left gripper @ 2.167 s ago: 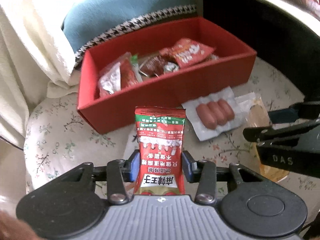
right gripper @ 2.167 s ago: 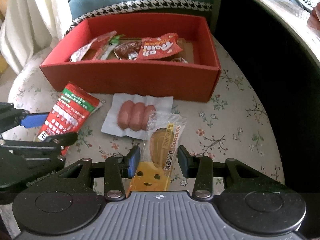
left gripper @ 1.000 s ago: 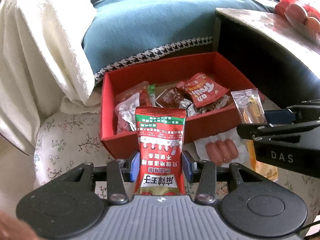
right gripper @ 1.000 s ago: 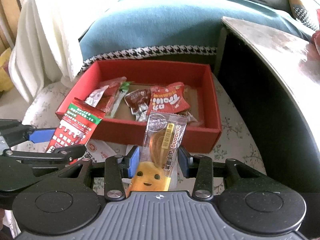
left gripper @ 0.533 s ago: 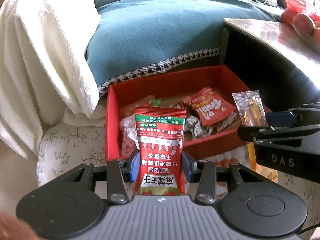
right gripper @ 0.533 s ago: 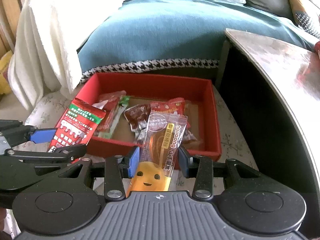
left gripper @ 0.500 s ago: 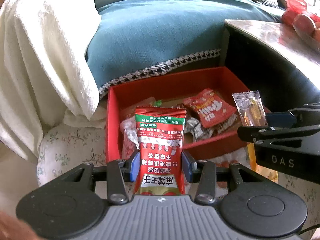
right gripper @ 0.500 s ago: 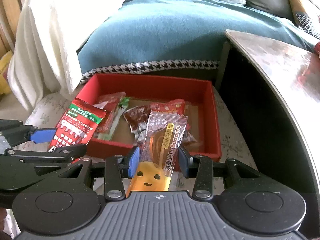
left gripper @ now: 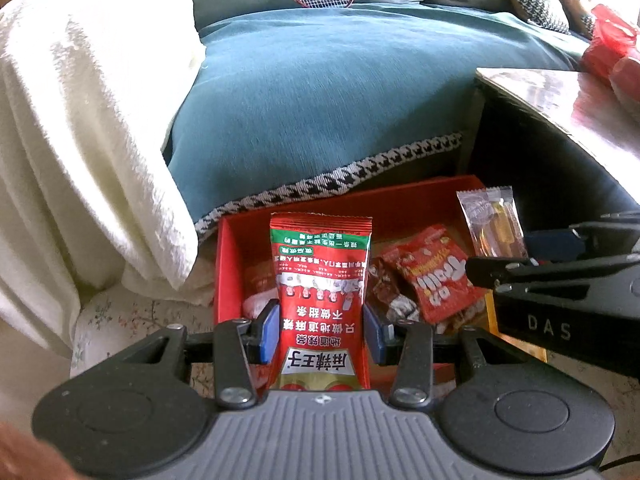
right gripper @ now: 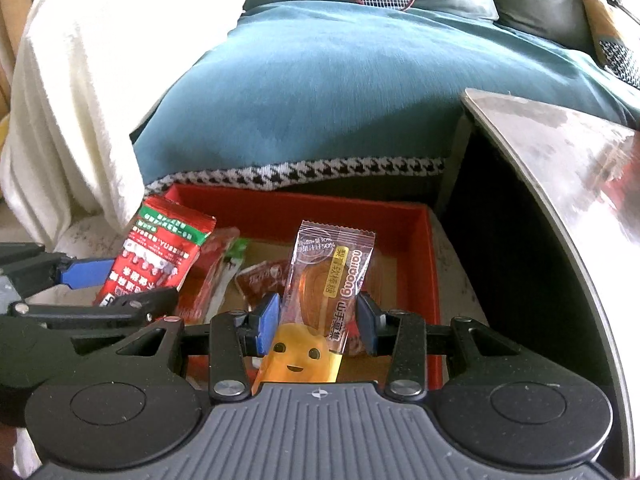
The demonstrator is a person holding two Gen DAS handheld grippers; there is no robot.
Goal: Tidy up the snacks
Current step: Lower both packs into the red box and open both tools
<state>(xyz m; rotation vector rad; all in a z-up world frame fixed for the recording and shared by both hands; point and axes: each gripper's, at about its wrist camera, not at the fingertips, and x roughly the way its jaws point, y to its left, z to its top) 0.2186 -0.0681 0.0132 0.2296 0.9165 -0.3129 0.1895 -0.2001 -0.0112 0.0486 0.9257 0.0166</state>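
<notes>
Teal sofa [left gripper: 320,92] behind red box [left gripper: 400,204]; above box, left gripper [left gripper: 320,334] clamps red packet [left gripper: 320,280], right gripper [right gripper: 316,320] clamps clear candy packet [right gripper: 328,276].

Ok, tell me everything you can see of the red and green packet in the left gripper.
The red and green packet is a flat, glossy foil-like pouch with a green band, white Chinese print and crimped top edge. It stands upright, sealed, pinched at its lower sides between the left gripper pads, held above the red box. Nothing else touches it.
</notes>
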